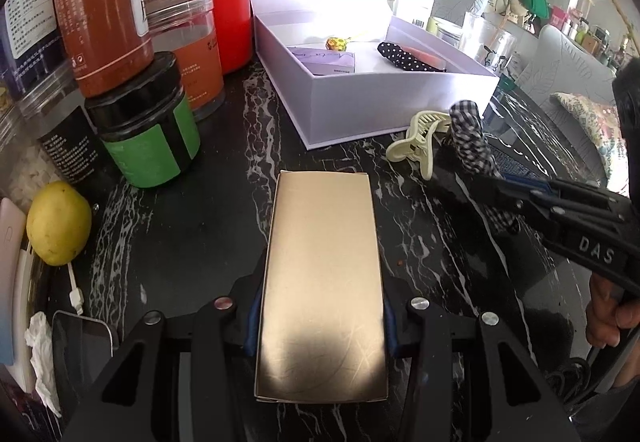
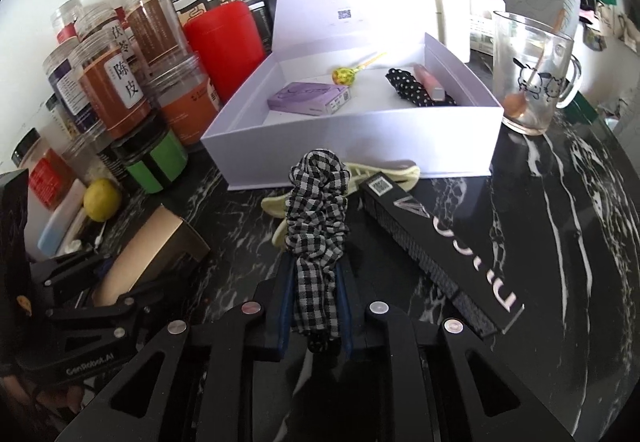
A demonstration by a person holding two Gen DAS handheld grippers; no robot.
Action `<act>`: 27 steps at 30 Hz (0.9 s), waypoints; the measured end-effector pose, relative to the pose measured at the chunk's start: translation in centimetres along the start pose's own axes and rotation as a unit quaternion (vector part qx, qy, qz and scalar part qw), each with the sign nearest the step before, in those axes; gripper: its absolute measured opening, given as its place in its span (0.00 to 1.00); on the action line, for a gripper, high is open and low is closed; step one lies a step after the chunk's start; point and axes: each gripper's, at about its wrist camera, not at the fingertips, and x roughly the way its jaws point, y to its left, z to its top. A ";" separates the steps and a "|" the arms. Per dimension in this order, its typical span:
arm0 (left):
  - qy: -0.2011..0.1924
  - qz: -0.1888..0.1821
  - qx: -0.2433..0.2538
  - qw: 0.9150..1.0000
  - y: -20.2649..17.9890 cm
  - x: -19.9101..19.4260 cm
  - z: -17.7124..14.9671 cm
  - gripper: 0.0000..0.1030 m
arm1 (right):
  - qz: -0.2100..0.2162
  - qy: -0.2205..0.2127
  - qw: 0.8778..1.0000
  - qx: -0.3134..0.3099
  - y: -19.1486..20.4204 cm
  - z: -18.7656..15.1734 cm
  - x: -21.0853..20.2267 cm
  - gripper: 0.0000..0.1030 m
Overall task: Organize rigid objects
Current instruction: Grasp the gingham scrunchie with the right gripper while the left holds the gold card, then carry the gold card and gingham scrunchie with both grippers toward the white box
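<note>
Centrally in the left wrist view, left gripper [image 1: 320, 326] clamps a flat rectangular gold box [image 1: 322, 282], matte metallic card with faint scratches, blue pads pressed on both long edges. Right gripper [image 2: 314, 282], lower centre of the right wrist view, pinches a black-and-white gingham scrunchie [image 2: 318, 209]; soft bunched fabric, jaws nearly closed on it. Just behind the scrunchie lies a pale yellow plastic claw clip [image 2: 384, 171], toothed and curved. To its right, a long black box [image 2: 436, 246], textured side, white lettering, lies diagonal on the glossy black marble table [image 2: 560, 242]. Open white cardboard box [image 2: 352, 145], upper centre, contains a purple carton [image 2: 308, 97], lollipop [image 2: 346, 75], polka-dot fabric [image 2: 408, 85]. Clear plastic jars [image 2: 108, 81] stacked at left, a yellow lemon [image 2: 102, 199] below them.
</note>
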 end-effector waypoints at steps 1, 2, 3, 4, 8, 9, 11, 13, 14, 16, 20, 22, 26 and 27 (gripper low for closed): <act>0.000 -0.002 -0.002 1.000 0.0 -0.1 -0.1 0.43 | 0.002 0.001 1.000 0.003 -0.1 -0.3 -0.2 0.18; -0.001 -0.006 -0.005 1.000 -0.1 -0.3 -0.1 0.43 | 0.005 0.002 1.000 0.005 -0.1 -0.6 -0.3 0.18; -0.001 -0.009 -0.008 1.000 -0.1 -0.4 -0.2 0.43 | 0.010 0.003 1.000 0.007 -0.1 -0.9 -0.4 0.18; -0.002 -0.010 -0.009 1.000 -0.3 -0.5 -0.2 0.43 | 0.018 0.005 1.000 0.012 -0.2 -1.2 -0.6 0.18; -0.009 -0.016 -0.003 1.000 -1.1 -1.1 -0.2 0.43 | 0.027 0.006 0.999 0.025 -0.4 -2.4 -1.3 0.18; -0.010 -0.017 -0.001 1.000 -1.4 -1.3 -0.2 0.43 | 0.027 0.004 0.999 0.028 -0.5 -2.6 -1.6 0.18; -0.011 -0.019 0.005 1.000 -2.0 -1.4 -0.2 0.43 | 0.029 0.000 0.999 0.035 -0.7 -3.0 -2.2 0.18; -0.012 -0.023 0.010 1.000 -2.6 -1.5 -0.2 0.43 | 0.029 -0.003 0.999 0.038 -0.8 -3.4 -2.8 0.18; -0.012 -0.025 0.014 1.000 -2.9 -1.6 -0.1 0.43 | 0.029 -0.005 0.999 0.040 -0.9 -3.6 -3.1 0.18; -0.014 -0.029 0.021 0.999 -3.7 -1.8 -0.1 0.43 | 0.027 -0.009 0.999 0.044 -1.0 -4.0 -3.8 0.18; -0.020 -0.041 0.033 0.998 -5.0 -2.0 0.1 0.43 | 0.024 -0.016 0.998 0.053 -1.4 -4.7 -5.2 0.18; -0.022 -0.046 0.039 0.998 -5.8 -2.2 0.1 0.43 | 0.021 -0.021 0.998 0.055 -1.6 -4.9 -5.8 0.18; -0.022 -0.059 0.049 0.997 -7.0 -2.4 0.1 0.43 | 0.012 -0.029 0.998 0.061 -1.8 -5.3 -7.3 0.19; -0.023 -0.062 0.052 0.996 -7.3 -2.4 0.1 0.43 | 0.010 -0.031 0.998 0.062 -1.9 -5.5 -7.8 0.19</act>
